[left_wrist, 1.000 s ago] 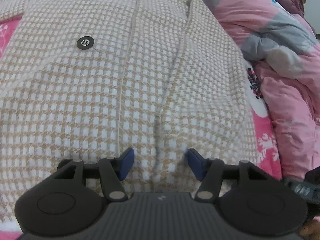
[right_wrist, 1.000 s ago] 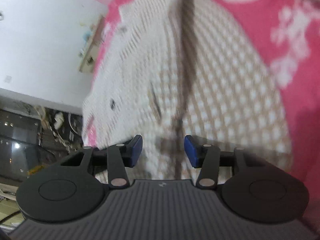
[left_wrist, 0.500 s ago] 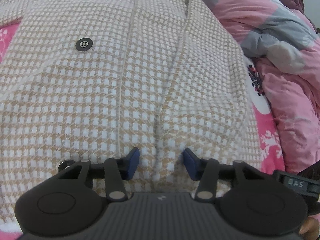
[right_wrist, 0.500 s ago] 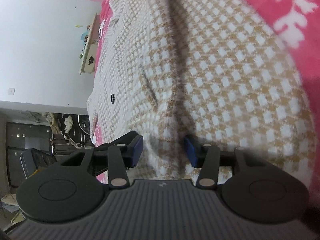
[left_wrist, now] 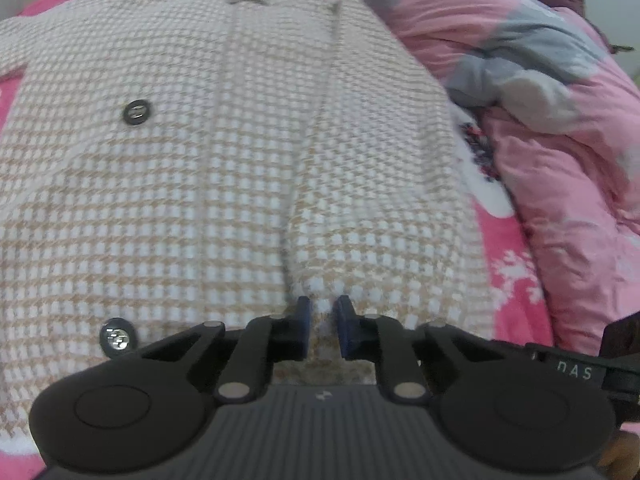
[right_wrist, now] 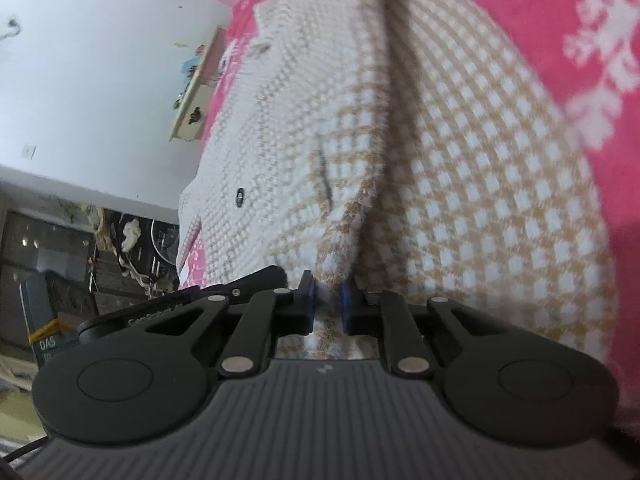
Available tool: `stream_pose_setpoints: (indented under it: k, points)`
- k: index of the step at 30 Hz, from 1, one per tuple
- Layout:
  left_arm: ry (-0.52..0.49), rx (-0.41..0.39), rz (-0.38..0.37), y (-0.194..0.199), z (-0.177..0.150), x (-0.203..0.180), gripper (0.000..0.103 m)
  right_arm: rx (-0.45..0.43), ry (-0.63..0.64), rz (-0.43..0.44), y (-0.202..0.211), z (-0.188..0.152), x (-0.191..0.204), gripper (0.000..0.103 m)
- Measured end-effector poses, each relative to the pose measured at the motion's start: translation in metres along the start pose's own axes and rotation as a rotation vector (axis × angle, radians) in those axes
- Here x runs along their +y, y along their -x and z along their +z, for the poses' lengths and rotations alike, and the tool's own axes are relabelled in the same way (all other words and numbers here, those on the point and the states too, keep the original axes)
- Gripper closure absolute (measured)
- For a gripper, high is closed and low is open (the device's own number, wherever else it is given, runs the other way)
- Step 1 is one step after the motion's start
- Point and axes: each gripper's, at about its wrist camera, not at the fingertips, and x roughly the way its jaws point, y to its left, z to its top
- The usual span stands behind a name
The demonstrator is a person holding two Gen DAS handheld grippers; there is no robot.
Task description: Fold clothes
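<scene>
Both tools were apart a second ago. The left tool [left_wrist: 320,314] and right tool [right_wrist: 329,292] are now closing on the coat [left_wrist: 200,160], spread across the bed [left_wrist: 516,280]; fabric apparently pinched. Fold lift can begin.

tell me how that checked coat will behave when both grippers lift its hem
The checked coat looks thick and woolly, so probably floppy but fairly heavy, sagging between the closing left gripper and right gripper. Its fuzzy weave probably grips the pads well.
</scene>
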Motion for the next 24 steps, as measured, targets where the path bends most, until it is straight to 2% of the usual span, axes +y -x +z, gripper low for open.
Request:
stream_pose_setpoints:
  k: [4,9,12,15,17,18,20,22,24]
  points:
    - [-0.059,0.015,-0.065,0.005,-0.002,-0.02,0.09,-0.038,0.1,-0.024,0.032,0.011,0.013,0.092]
    - [-0.153,0.118,-0.065,-0.024,-0.013,-0.04,0.09,0.014,0.152,-0.143,0.04,0.019,0.002,0.093]
    - [-0.199,0.129,-0.079,-0.032,-0.019,-0.05,0.09,0.039,0.116,-0.194,0.04,0.023,-0.014,0.093]
    - [-0.248,0.135,-0.073,-0.03,-0.027,-0.056,0.089,0.031,0.165,-0.201,0.045,0.028,-0.009,0.093]
    - [-0.249,0.168,-0.075,-0.036,-0.03,-0.054,0.087,0.055,0.162,-0.228,0.039,0.03,-0.015,0.093]
    - [-0.249,0.185,-0.076,-0.039,-0.031,-0.054,0.081,0.069,0.165,-0.246,0.035,0.03,-0.02,0.093]
    - [-0.251,0.205,-0.077,-0.042,-0.034,-0.051,0.077,0.101,0.144,-0.261,0.029,0.031,-0.037,0.092]
    - [-0.255,0.184,-0.084,-0.035,-0.031,-0.047,0.075,0.118,0.109,-0.252,0.023,0.031,-0.049,0.092]
    - [-0.255,0.136,-0.075,-0.022,-0.024,-0.042,0.074,0.126,0.146,-0.259,0.02,0.029,-0.046,0.092]
